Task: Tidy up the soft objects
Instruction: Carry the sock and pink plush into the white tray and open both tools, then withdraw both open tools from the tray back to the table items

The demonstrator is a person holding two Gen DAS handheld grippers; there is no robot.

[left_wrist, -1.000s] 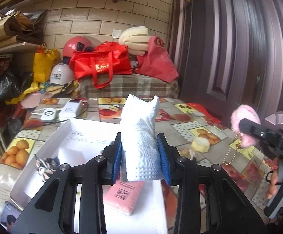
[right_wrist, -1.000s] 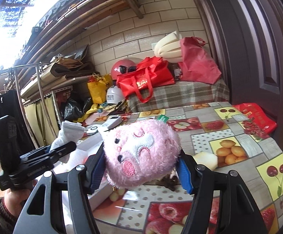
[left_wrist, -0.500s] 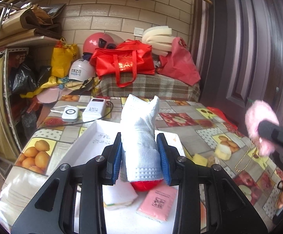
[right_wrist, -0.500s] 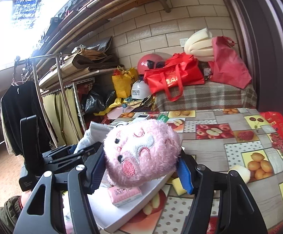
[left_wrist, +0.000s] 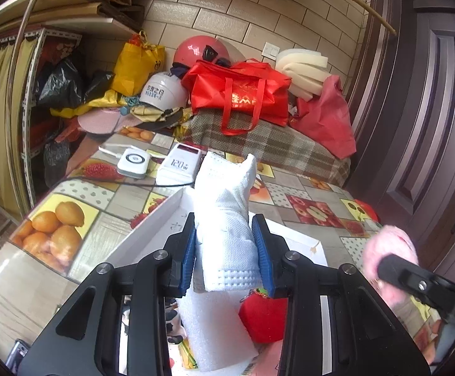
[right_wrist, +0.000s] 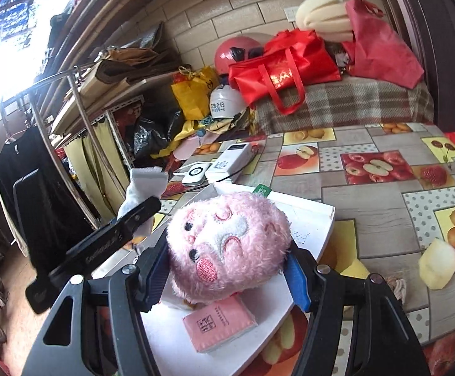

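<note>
Brick walls and a dark wooden door enclosed a table (left_wrist: 108, 206) covered in a fruit-print cloth. The left gripper (left_wrist: 226, 255) was clamped on a white sock (left_wrist: 227, 219), which stood upright between its blue pads above a white tray (right_wrist: 309, 219) near the table's front edge. Below the sock, inside the tray, lay a white foam block (left_wrist: 214, 329) and, just beside it, a red plush piece (left_wrist: 263, 319). The right gripper (right_wrist: 227, 269) was closed on a pink plush toy (right_wrist: 227, 244), its embroidered face turned up, held over the same tray. A pink tissue pack (right_wrist: 219, 322) lay in the tray directly beneath the toy. Farther out, near the table's far edge, a white power bank (left_wrist: 180, 167) and a small white device (left_wrist: 134, 163) sat side by side. Toward the right edge a pale yellow sponge piece (right_wrist: 437, 264) rested on the cloth. Beyond the table, a red bag (left_wrist: 240, 91) sat on a plaid-covered surface.
</note>
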